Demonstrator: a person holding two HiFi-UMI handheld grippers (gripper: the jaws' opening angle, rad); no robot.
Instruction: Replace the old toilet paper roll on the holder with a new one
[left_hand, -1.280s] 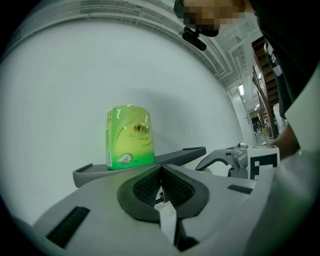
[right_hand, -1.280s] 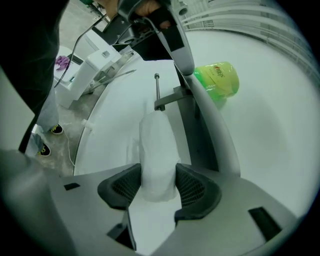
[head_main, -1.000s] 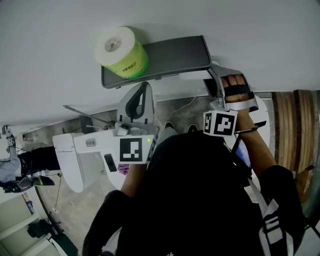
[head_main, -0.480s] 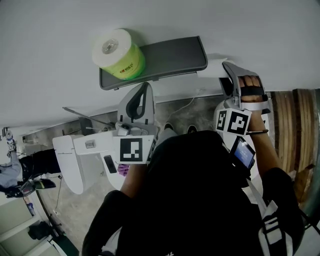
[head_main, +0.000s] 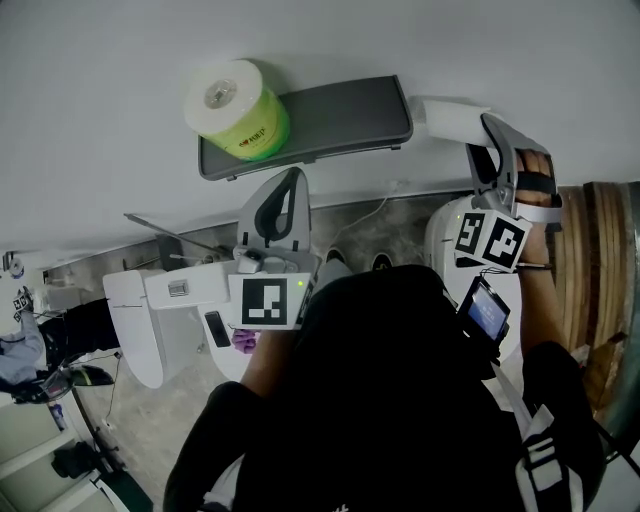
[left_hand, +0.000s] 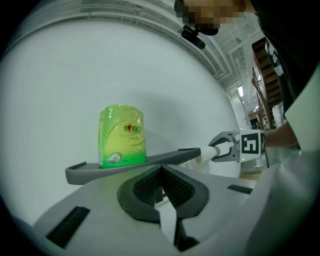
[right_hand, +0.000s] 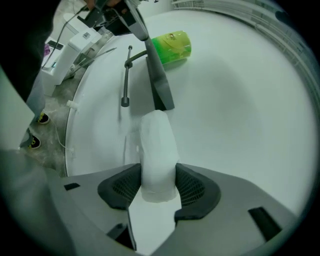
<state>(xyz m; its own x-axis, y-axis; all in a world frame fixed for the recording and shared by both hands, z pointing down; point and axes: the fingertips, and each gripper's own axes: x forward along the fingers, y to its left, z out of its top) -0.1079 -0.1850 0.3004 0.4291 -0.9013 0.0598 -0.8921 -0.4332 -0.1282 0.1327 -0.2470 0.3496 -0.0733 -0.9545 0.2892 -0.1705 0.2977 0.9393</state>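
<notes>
A new roll in green wrap (head_main: 238, 108) stands on the left end of the grey holder shelf (head_main: 340, 115) on the wall. My right gripper (head_main: 483, 135) is shut on the old white roll (head_main: 450, 118), which is held just off the shelf's right end. In the right gripper view the white roll (right_hand: 157, 155) sits between the pads, and the bare holder bar (right_hand: 125, 75) shows beneath the shelf (right_hand: 159, 75). My left gripper (head_main: 283, 190) is shut and holds nothing, just below the shelf. In its own view the green roll (left_hand: 122, 135) stands ahead on the shelf (left_hand: 135, 164).
A white toilet (head_main: 150, 310) stands on the floor below left of the shelf. Wooden planks (head_main: 590, 270) lie at the right. The wall around the holder is plain white.
My right gripper has moved right and slightly up along the wall, carrying the white roll out from under the shelf's right end. The left gripper has stayed put.
</notes>
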